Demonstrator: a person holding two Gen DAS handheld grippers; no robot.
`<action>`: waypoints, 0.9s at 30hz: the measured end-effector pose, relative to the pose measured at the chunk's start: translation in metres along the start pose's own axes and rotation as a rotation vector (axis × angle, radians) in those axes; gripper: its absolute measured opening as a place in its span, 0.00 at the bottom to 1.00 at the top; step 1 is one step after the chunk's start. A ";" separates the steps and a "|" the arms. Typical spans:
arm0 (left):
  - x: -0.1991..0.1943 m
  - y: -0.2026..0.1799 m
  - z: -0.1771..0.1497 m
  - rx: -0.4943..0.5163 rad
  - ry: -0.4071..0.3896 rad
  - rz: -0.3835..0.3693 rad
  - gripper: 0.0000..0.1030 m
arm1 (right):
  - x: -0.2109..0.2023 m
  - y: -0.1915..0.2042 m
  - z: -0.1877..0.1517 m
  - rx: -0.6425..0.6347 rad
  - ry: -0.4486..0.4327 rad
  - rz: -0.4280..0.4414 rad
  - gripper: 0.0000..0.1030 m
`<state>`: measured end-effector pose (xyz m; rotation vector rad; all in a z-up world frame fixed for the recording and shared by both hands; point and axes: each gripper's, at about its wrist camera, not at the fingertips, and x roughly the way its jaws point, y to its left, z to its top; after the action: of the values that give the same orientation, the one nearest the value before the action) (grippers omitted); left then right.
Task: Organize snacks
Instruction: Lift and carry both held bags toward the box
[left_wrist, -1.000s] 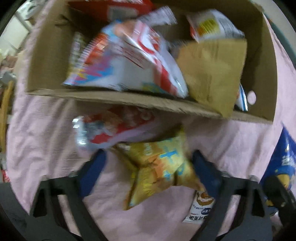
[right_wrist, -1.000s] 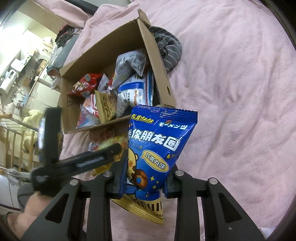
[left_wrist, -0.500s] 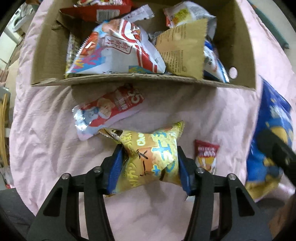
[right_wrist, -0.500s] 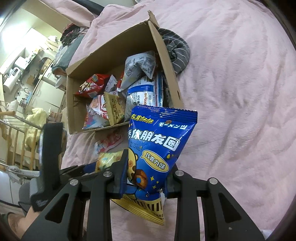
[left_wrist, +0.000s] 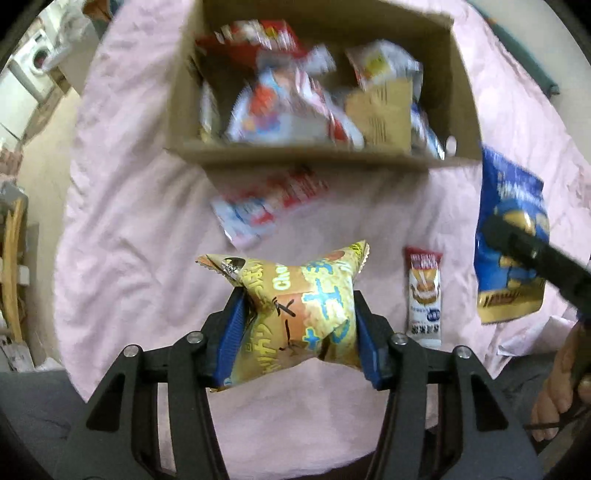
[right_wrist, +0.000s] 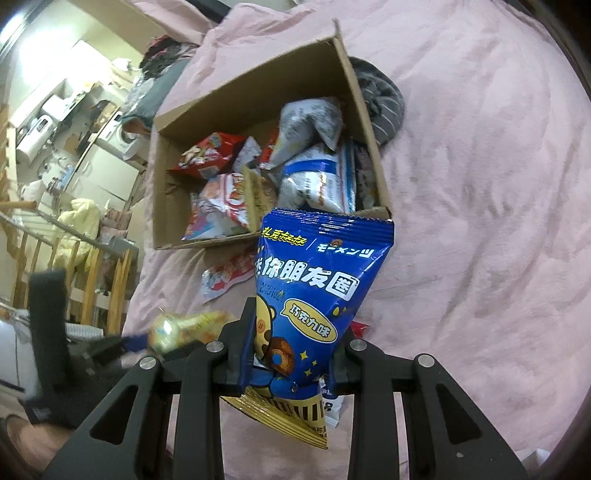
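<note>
Ahead of and above both loaded grippers, cardboard box (left_wrist: 314, 157): left gripper (left_wrist: 295, 325) pinching yellow snack bag (left_wrist: 295, 310), nearer; right gripper (right_wrist: 291, 354) pinching blue snack bag (right_wrist: 317, 291).

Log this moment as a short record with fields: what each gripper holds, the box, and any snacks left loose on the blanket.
left gripper: shut on the yellow snack bag, lifted off the pink blanket
right gripper: shut on the blue snack bag
cardboard box: open on the blanket, several snack packs inside
loose on blanket: red-and-white pack just in front of the box; small red-topped sachet
behind box: grey striped cloth
</note>
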<state>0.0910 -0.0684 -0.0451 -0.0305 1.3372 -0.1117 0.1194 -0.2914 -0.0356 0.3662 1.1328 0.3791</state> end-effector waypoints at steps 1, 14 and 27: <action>-0.011 0.005 0.001 0.005 -0.038 0.010 0.49 | -0.002 0.002 0.000 -0.009 -0.009 0.007 0.30; -0.077 0.051 0.062 0.010 -0.369 0.137 0.49 | -0.036 0.021 0.038 -0.013 -0.163 0.044 0.30; -0.065 0.048 0.119 0.010 -0.442 0.120 0.49 | -0.022 0.024 0.098 -0.012 -0.192 -0.025 0.30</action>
<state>0.1946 -0.0193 0.0417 0.0323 0.8946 -0.0073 0.1989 -0.2893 0.0300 0.3694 0.9462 0.3221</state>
